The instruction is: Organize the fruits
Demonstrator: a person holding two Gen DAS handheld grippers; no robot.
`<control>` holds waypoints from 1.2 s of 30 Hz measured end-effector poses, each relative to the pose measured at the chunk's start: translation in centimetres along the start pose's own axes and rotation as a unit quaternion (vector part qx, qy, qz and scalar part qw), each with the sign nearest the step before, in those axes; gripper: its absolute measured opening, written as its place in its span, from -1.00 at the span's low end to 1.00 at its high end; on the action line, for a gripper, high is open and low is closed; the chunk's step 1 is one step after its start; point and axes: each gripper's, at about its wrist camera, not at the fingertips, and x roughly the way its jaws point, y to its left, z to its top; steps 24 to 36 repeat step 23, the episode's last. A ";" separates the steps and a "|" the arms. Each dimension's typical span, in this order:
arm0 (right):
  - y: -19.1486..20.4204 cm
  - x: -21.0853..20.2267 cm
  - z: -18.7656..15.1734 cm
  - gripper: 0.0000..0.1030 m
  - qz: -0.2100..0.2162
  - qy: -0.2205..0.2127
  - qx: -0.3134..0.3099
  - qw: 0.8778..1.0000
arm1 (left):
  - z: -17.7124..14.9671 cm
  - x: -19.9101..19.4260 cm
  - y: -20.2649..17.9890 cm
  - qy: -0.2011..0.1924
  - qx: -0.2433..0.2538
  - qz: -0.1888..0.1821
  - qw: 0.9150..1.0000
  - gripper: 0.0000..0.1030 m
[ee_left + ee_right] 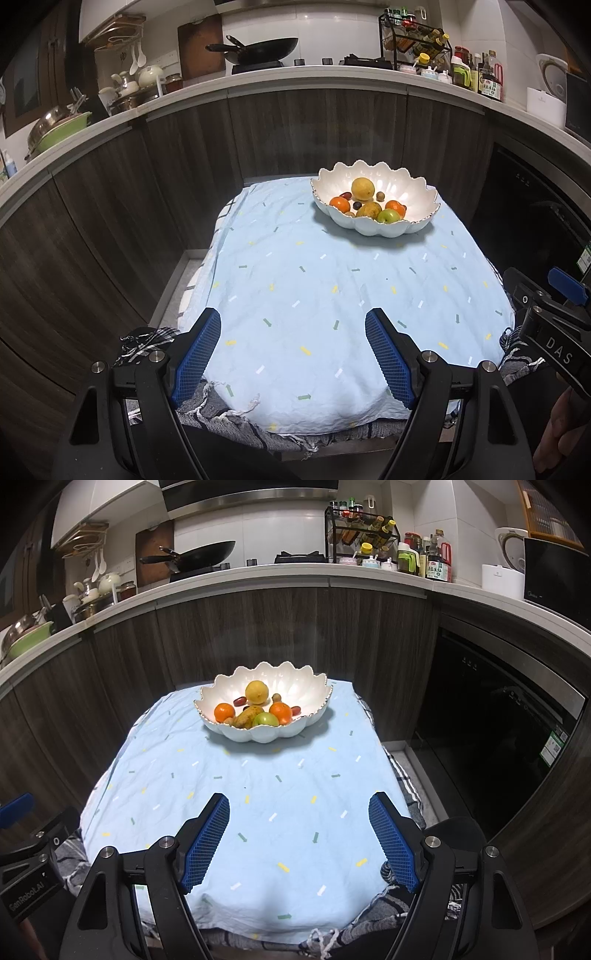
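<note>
A white scalloped bowl (406,184) (303,686) stands at the far end of a small table under a light blue cloth (332,295) (240,786). It holds a yellow lemon (362,188) (257,692), two oranges (340,204) (224,712), a green apple (388,216) (265,720), a brownish pear (368,210) (246,717) and small dark fruits. My left gripper (293,319) is open over the near cloth, nothing between its blue pads. My right gripper (299,803) is likewise open and empty, also well short of the bowl.
A dark wood cabinet front (295,122) and a white counter (295,570) with a wok (258,50), a spice rack (362,535) and bottles rise behind the table. A black oven door (498,720) is at the right. A checked cloth (221,410) hangs under the blue one.
</note>
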 end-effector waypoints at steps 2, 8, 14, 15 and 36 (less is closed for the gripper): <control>0.0 0.0 0.0 0.52 -0.001 0.000 0.001 1.000 | 0.0 0.0 0.0 0.000 0.000 0.000 1.000 0.56; 0.0 0.0 0.0 0.52 -0.001 0.000 0.001 1.000 | -0.1 0.1 0.1 0.004 0.000 -0.002 1.000 0.56; 0.0 0.0 -0.1 0.52 0.001 0.002 0.000 1.000 | -0.2 0.3 0.0 0.008 0.001 -0.002 1.000 0.56; 0.0 0.1 -0.1 0.52 0.001 0.002 0.000 1.000 | -0.2 0.3 0.0 0.009 0.001 -0.002 1.000 0.56; -0.1 0.2 -0.3 0.52 0.002 0.003 0.000 1.000 | -0.2 0.3 -0.1 0.009 0.001 -0.002 1.000 0.63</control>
